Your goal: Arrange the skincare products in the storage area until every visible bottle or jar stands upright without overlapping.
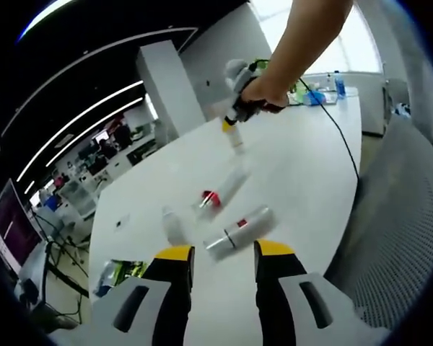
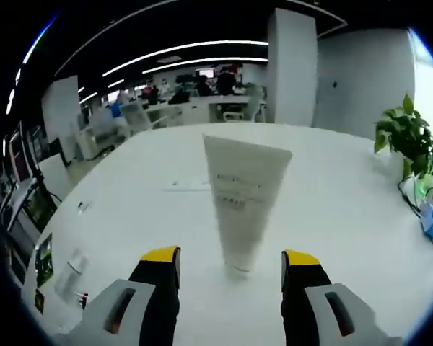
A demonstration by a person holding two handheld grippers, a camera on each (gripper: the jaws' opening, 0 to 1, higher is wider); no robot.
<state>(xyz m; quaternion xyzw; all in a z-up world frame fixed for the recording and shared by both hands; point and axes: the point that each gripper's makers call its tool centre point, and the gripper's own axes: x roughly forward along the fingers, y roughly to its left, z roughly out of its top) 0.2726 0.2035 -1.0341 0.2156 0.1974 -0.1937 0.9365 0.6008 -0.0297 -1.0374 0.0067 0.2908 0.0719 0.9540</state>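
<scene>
Progress: partly done, judged from the present layout.

Right gripper view: a white tube (image 2: 244,205) is seen standing upright on its cap on the white tabletop (image 2: 346,216), between the yellow-tipped fingers (image 2: 162,258) of the right gripper (image 2: 232,261). The fingers are spread apart, with a gap on each side of the tube; no contact is seen.

Left gripper view: the left gripper (image 1: 225,256) is held with fingers apart and nothing between them. Just beyond them, a silver bottle with a red label (image 1: 239,231) lies on its side. A red-capped tube (image 1: 220,192) also lies flat, farther off. A small clear bottle (image 1: 175,226) is noted to the left; its posture cannot be told with certainty.

Remaining: at least two products are still to be stood upright, apart from one another.
</scene>
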